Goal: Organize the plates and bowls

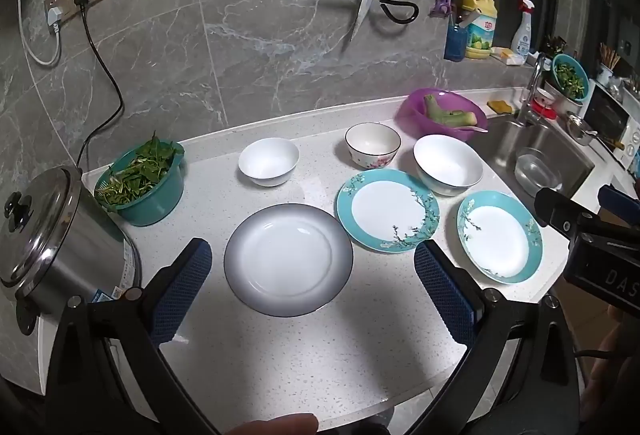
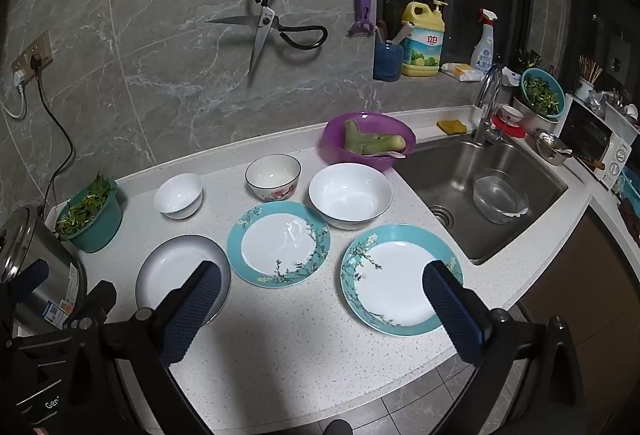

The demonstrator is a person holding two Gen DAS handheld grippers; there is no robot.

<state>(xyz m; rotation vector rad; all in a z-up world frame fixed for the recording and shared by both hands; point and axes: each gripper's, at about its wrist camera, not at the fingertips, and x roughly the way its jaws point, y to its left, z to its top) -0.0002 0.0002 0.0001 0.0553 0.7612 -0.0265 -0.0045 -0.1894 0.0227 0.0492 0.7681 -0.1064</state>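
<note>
On the white counter lie a grey-rimmed white plate point(image 1: 288, 259) point(image 2: 176, 275) and two teal floral plates, one in the middle point(image 1: 387, 210) point(image 2: 278, 243) and one at the right point(image 1: 499, 237) point(image 2: 400, 279). Behind them stand a small white bowl point(image 1: 269, 161) point(image 2: 178, 194), a flowered bowl point(image 1: 372, 145) point(image 2: 273, 177) and a large white bowl point(image 1: 448, 165) point(image 2: 350, 195). My left gripper point(image 1: 312, 267) is open and empty above the grey-rimmed plate. My right gripper point(image 2: 322, 291) is open and empty above the counter's front, between the teal plates; it also shows in the left wrist view point(image 1: 580, 211).
A steel cooker point(image 1: 52, 243) point(image 2: 36, 267) and a teal basket of greens point(image 1: 140, 181) point(image 2: 90, 215) stand at the left. A purple basin point(image 1: 442, 113) point(image 2: 368, 139) sits behind the bowls. The sink point(image 2: 488, 195) with a glass bowl point(image 2: 498, 197) is at the right.
</note>
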